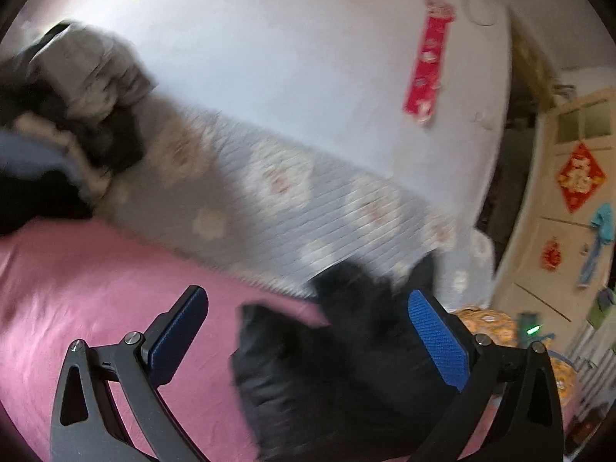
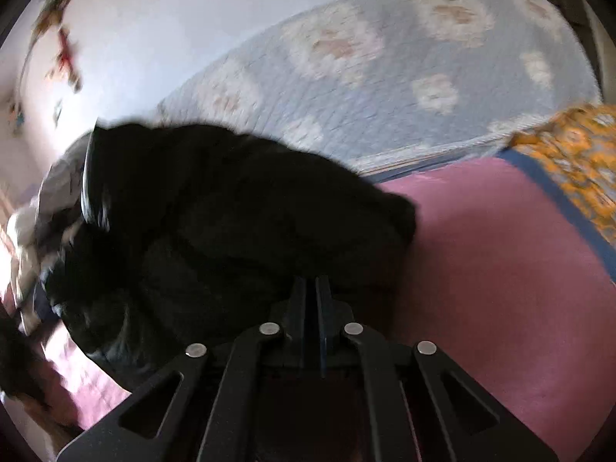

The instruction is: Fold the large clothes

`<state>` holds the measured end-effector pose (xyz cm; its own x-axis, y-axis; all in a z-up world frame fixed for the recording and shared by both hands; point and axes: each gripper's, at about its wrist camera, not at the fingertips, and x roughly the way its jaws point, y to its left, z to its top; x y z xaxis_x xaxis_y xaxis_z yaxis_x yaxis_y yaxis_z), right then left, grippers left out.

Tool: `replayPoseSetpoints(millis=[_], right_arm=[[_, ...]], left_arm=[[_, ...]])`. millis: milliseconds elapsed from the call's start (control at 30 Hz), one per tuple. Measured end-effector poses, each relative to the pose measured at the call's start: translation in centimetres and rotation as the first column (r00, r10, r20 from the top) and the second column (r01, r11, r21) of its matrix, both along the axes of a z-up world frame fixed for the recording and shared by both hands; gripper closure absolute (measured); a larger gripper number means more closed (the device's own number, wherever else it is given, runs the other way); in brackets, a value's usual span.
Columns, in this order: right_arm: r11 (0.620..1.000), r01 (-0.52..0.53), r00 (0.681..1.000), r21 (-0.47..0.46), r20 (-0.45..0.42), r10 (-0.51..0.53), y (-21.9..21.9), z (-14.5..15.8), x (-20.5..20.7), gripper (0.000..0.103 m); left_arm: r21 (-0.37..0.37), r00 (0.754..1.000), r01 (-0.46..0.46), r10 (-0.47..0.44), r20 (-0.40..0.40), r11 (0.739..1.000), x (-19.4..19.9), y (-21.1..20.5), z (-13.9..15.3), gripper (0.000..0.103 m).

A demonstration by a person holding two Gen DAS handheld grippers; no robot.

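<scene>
In the left wrist view, nearest the camera, the left hand-held gripper (image 1: 308,340) is spread wide, its blue pads empty, with the black garment (image 1: 346,365) bunched between and beyond them toward 5 o'clock on the pink bed sheet (image 1: 96,288). In the right wrist view, the right hand-held gripper (image 2: 311,288) is pressed closed, apparently pinching the garment's near edge, probably to lift or carry a fold. Farther off, at 12 o'clock, a pale floral quilt (image 1: 288,200) meets the white wall (image 1: 288,57); a clothes pile (image 1: 77,107) sits at 10 o'clock.

left gripper (image 1: 308,319) agape, right gripper (image 2: 311,288) closed
</scene>
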<state>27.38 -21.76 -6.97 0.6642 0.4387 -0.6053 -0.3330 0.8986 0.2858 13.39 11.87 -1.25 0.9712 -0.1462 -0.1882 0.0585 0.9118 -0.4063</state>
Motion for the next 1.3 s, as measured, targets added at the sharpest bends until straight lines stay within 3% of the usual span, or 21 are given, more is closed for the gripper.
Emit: replayPoseSetpoints(millis=[100, 167, 267, 367, 467, 533, 633, 667, 700, 767, 867, 967, 1033, 1167, 1233, 1267, 1300], right_arm=[[0.992, -0.125, 0.992, 0.009, -0.003, 0.125, 2.7, -0.3, -0.7, 0.096], [0.986, -0.163, 0.987, -0.018, -0.002, 0.163, 4.3, -0.7, -1.3, 0.096], [0.982, -0.180, 0.983, -0.060, 0.016, 0.181, 6.0, -1.4, -2.4, 0.096], [0.979, -0.203, 0.979, 0.022, -0.015, 0.203, 5.9, -2.6, -2.7, 0.096], [0.973, -0.223, 0.974, 0.061, -0.017, 0.224, 6.0, -3.3, -3.2, 0.096], [0.970, -0.235, 0.972, 0.064, -0.002, 0.235, 6.1, -3.5, -3.7, 0.096], [0.966, -0.251, 0.968, 0.063, 0.029, 0.250, 6.0, -3.8, -4.8, 0.096], [0.968, -0.244, 0.969, 0.061, 0.043, 0.241, 5.8, -3.6, -5.1, 0.096], [0.971, -0.230, 0.972, 0.058, 0.059, 0.227, 5.6, -3.4, -5.5, 0.095], [0.979, -0.197, 0.976, 0.047, 0.101, 0.192, 5.1, -2.8, -6.0, 0.095], [0.994, -0.114, 0.982, 0.005, 0.150, 0.112, 4.1, -1.6, -6.6, 0.094], [1.000, 0.018, 0.980, 0.005, 0.199, -0.019, 2.1, -0.7, -6.8, 0.083], [0.998, 0.056, 0.979, 0.028, 0.193, -0.060, 1.0, -0.5, -6.0, 0.058], [0.995, 0.052, 0.992, 0.082, 0.108, -0.061, -0.4, -0.9, -3.4, 0.051], [0.993, 0.034, 0.996, 0.111, 0.081, -0.043, -0.6, -1.2, -3.2, 0.041], [0.992, 0.024, 0.997, 0.126, 0.069, -0.033, -0.5, -1.3, -2.8, 0.040], [0.990, 0.015, 0.998, 0.137, 0.057, -0.023, -0.2, -1.5, -2.5, 0.040]], left_arm=[[0.110, 0.999, 0.043, -0.046, 0.026, 0.993, 0.7, -1.9, 3.2, 0.000], [0.202, 1.000, 0.021, -0.025, 0.014, 0.979, 1.7, -3.2, 4.6, 0.000], [0.238, 0.994, 0.082, -0.061, -0.094, 0.968, 4.4, -4.6, 5.1, 0.000], [0.249, 0.968, 0.154, -0.095, -0.233, 0.956, 7.6, -6.5, 3.9, 0.000], [0.272, 0.925, 0.254, -0.150, -0.349, 0.928, 9.8, -8.7, 1.7, 0.000], [0.274, 0.922, 0.284, -0.183, -0.341, 0.919, 9.6, -9.6, 0.5, 0.000], [0.323, 0.927, 0.223, -0.097, -0.363, 0.920, 10.0, -10.3, -1.0, 0.000], [0.353, 0.934, 0.172, -0.039, -0.354, 0.920, 10.2, -10.2, -1.5, 0.012], [0.382, 0.943, 0.123, 0.012, -0.332, 0.916, 10.2, -10.0, -1.9, 0.047], [0.354, 0.931, 0.140, -0.001, -0.365, 0.925, 10.8, -9.0, -2.9, 0.076], [0.281, 0.935, 0.113, -0.006, -0.355, 0.953, 10.0, -7.3, -3.4, 0.085], [0.310, 0.945, 0.075, 0.032, -0.326, 0.948, 8.1, -6.5, -3.5, 0.086], [0.336, 0.948, 0.065, 0.047, -0.316, 0.940, 7.0, -6.3, -3.6, 0.086], [0.371, 0.936, 0.031, 0.103, -0.336, 0.928, 5.6, -5.5, -5.2, 0.081], [0.395, 0.928, 0.005, 0.143, -0.344, 0.919, 5.6, -5.2, -6.8, 0.072], [0.416, 0.926, -0.013, 0.168, -0.339, 0.909, 5.6, -5.1, -7.4, 0.056], [0.439, 0.920, -0.034, 0.199, -0.337, 0.898, 5.7, -5.0, -8.2, 0.049]])
